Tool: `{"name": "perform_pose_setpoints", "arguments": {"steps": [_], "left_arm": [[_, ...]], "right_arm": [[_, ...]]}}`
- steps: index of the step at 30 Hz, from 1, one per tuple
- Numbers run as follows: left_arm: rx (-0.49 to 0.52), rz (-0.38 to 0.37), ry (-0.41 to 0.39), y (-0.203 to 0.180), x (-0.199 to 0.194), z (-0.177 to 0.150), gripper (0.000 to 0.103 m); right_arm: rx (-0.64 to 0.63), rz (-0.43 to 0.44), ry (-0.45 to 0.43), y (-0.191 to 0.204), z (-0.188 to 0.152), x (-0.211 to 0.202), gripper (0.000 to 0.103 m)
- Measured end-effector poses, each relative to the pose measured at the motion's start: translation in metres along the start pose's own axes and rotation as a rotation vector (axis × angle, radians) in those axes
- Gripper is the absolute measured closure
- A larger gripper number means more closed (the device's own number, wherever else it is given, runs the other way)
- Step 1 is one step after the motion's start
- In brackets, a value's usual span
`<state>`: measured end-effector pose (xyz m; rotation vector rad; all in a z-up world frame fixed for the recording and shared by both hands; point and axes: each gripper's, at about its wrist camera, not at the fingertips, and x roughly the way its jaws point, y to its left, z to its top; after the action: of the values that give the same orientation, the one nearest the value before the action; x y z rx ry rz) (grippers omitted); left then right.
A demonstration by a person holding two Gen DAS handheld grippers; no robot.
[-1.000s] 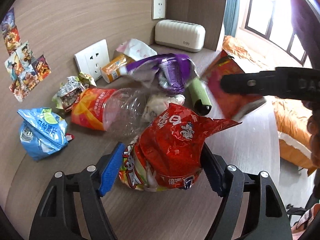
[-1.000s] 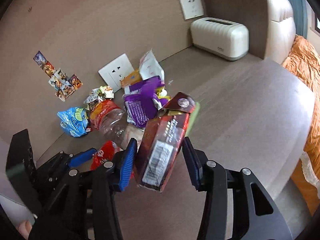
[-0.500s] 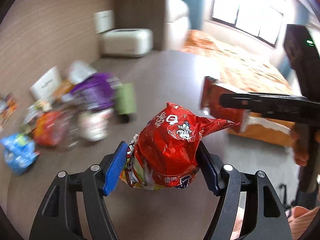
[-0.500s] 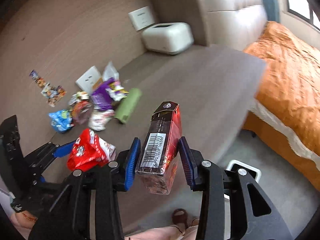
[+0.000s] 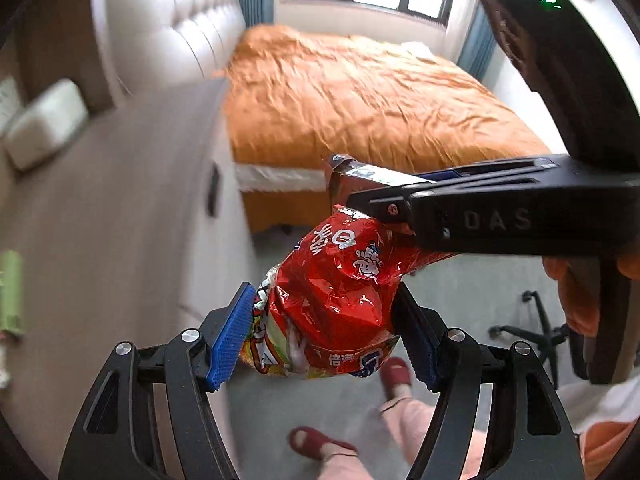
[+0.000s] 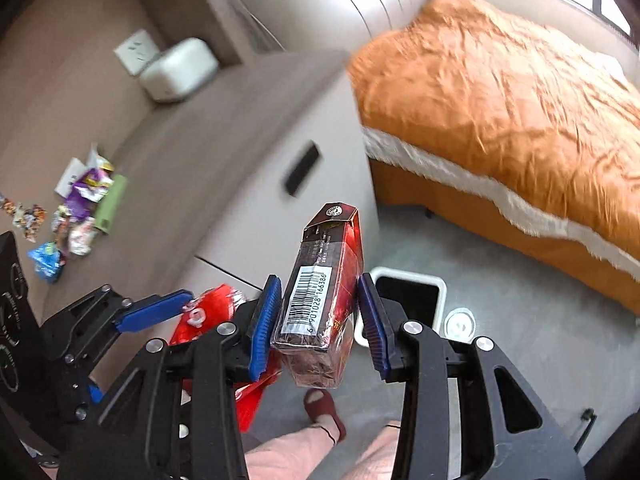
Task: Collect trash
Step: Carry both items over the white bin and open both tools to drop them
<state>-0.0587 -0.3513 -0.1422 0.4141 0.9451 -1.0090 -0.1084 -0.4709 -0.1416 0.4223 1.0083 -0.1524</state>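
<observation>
red foil marks the snack bag (image 5: 332, 304) pinched between the jaws of the left gripper (image 5: 326, 334), which stand partly open around its bulk. the right gripper (image 6: 320, 322) has its jaws closed narrow on a dark red carton (image 6: 322, 300), barcode side up; they have just been closing a little, with the carton between them. both loads hang off the table (image 6: 224, 168), past its near edge and above the floor. a white bin (image 6: 408, 294) with a dark opening stands on the floor just beyond the carton, so two pieces look close to being dropped in. more remains: a green tube (image 6: 110, 204), a purple wrapper (image 6: 86, 192), a blue packet (image 6: 46, 260) and other scraps lie along the table's far-left edge by the wall.
</observation>
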Motion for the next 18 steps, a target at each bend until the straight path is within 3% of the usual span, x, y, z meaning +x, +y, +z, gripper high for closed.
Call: {"name": "perform_pose_setpoints", "arguments": {"steps": [4,10,18], "left_arm": [[-0.059,-0.013,0.087,-0.006,0.068,-0.008,0.035],[-0.089,0.022,0.219,-0.010,0.191,-0.037,0.035],[-0.124,0.027,0.304,-0.002,0.340,-0.090,0.035]], "right_arm": [[0.049,-0.003,0.065,-0.046,-0.009,0.044,0.061],[0.078,-0.013,0.169,-0.114,-0.033,0.149,0.061],[0.060,0.039,0.265,-0.184,-0.061,0.279,0.062]]}}
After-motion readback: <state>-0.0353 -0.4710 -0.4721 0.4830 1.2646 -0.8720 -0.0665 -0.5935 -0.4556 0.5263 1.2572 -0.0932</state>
